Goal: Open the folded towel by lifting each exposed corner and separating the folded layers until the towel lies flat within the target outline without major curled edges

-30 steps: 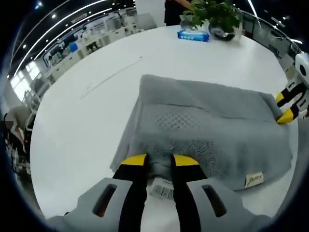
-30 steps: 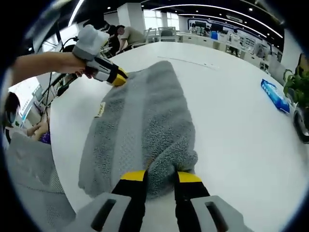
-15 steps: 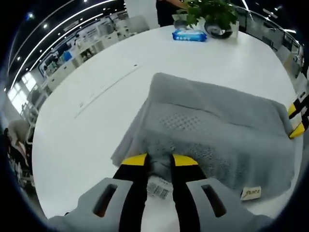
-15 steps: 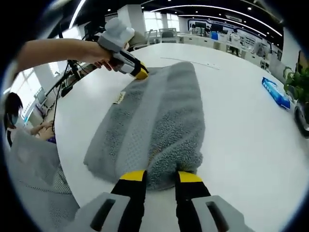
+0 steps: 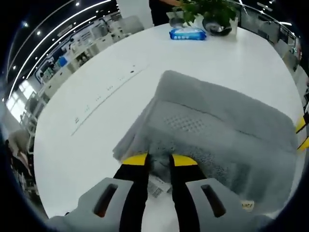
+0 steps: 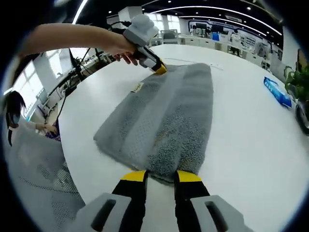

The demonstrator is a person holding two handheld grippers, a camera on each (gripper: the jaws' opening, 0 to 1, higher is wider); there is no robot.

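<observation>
The grey towel (image 5: pixel 217 130) lies spread on the white surface (image 5: pixel 96 96), thick-piled, with a dotted woven band and small tags at one edge. The left tool (image 5: pixel 159 160) pinches its near corner; the right tool (image 6: pixel 160 175) grips the opposite end (its yellow tips meet the edge). In the left gripper view, a blue packet (image 5: pixel 188 33) and potted plant (image 5: pixel 212 12) sit far off.

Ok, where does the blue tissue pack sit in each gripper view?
Left gripper view: blue tissue pack at top centre, in front of the potted plant.
Right gripper view: far right edge, below mid-height's upper part.
Shared landmark: the grey towel on the white table.
</observation>
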